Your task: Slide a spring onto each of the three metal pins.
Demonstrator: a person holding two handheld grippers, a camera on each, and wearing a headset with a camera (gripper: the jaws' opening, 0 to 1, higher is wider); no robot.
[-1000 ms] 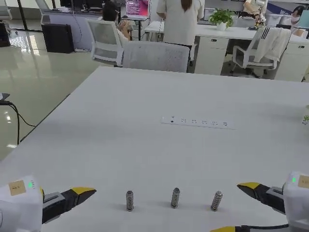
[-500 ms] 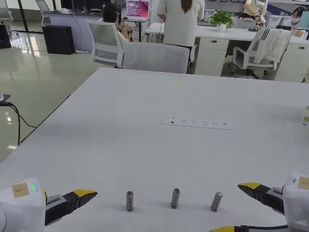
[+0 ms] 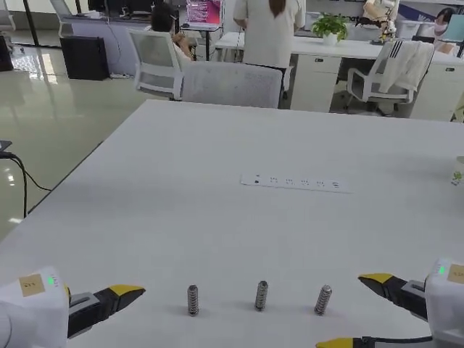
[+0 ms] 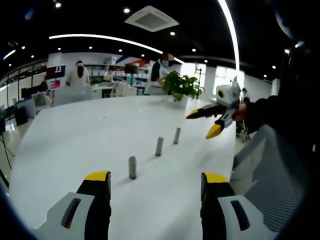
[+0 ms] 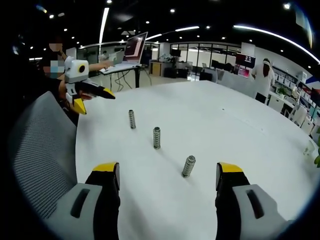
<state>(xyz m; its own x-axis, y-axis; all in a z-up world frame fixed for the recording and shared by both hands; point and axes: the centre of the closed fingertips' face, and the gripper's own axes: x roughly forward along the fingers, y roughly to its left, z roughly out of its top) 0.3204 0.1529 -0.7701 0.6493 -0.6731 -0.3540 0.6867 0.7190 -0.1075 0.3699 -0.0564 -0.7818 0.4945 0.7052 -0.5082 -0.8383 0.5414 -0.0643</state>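
Wide white desk (image 3: 217, 159) before us: we see three springs (image 3: 261, 295) upright in a row near its edge, apparently sleeved over their pins. The left tongs (image 4: 152, 177) and right tongs (image 5: 170, 170) hang spread, empty; we judge nothing's left.

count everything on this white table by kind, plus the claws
upright springs: 3
power strip: 1
potted plant: 1
claws: 2, left claw and right claw, both open
total: 7
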